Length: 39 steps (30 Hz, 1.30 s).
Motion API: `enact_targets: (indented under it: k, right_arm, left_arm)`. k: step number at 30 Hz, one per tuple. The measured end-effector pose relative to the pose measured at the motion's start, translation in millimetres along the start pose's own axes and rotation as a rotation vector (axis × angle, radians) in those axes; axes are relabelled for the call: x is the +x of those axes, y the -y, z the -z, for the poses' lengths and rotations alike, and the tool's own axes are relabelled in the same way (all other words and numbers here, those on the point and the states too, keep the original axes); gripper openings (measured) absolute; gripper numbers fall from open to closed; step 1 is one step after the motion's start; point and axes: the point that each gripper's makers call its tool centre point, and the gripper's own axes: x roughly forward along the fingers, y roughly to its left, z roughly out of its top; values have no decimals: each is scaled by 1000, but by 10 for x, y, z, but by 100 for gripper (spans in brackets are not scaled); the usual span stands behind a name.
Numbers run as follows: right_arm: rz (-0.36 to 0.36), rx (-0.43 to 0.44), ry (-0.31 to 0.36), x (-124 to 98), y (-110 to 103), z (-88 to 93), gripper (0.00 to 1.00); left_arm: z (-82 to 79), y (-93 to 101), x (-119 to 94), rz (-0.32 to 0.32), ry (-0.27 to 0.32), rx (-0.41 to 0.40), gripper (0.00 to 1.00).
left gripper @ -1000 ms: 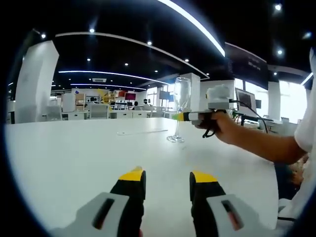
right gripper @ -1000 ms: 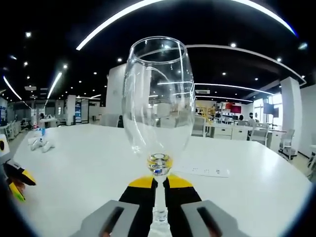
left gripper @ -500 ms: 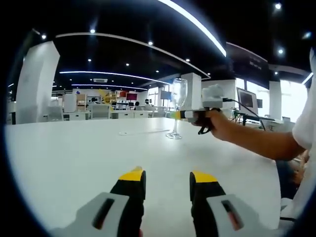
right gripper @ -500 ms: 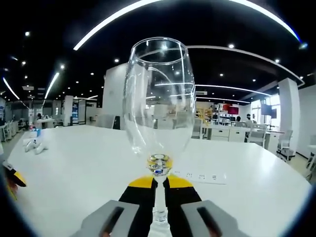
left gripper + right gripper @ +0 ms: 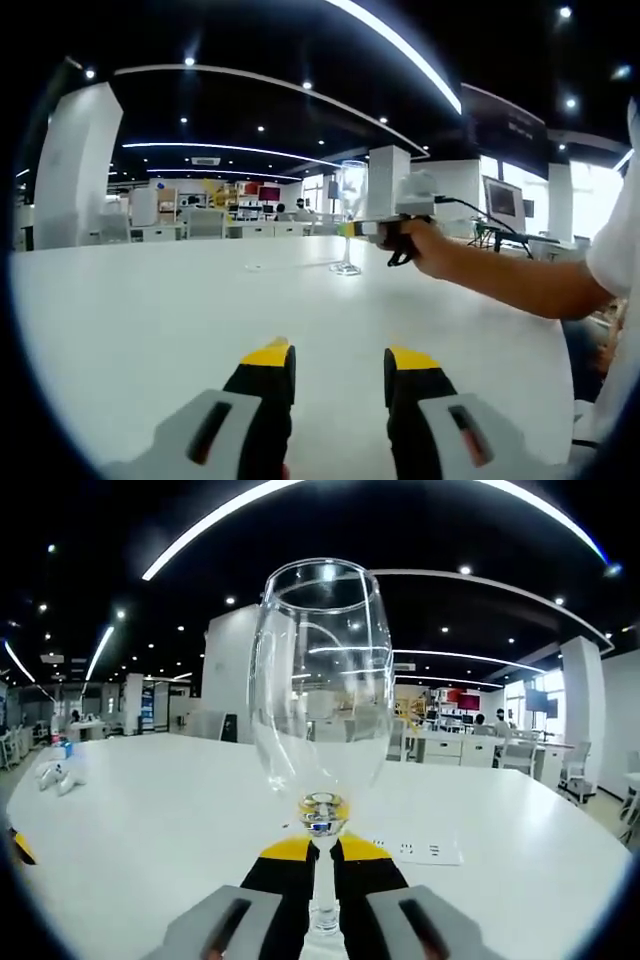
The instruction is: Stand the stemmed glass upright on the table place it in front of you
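One broad white surface [image 5: 140,320] extends ahead of both claws. One clear stemmed glass [image 5: 320,695] stands upright directly in front of the right claw [image 5: 322,855], whose two yellow-tipped jaws are clamped on its stem. In the left gripper view, the glass [image 5: 349,215] rests with its foot on the surface, well ahead of the left claw [image 5: 340,358], whose two jaws stand apart, holding nothing.

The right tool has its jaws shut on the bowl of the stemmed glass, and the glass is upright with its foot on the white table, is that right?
Not the bowl. In the right gripper view the right tool grips the stemmed glass by its stem, just below the bowl. The rest holds: the left gripper view shows it upright, foot on the white table.
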Motion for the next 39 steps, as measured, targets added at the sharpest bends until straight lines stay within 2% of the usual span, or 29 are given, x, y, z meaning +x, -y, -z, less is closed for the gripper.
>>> enact_targets:
  k: [15,39]
  right_arm:
    - [8,10,1,242,85,73,11]
    - [8,42,-9,320,151,157,11]
  left_arm:
    - [33,-27,23,-5,-7,-2,36]
    - [38,-52,30,-11,-13,0,36]
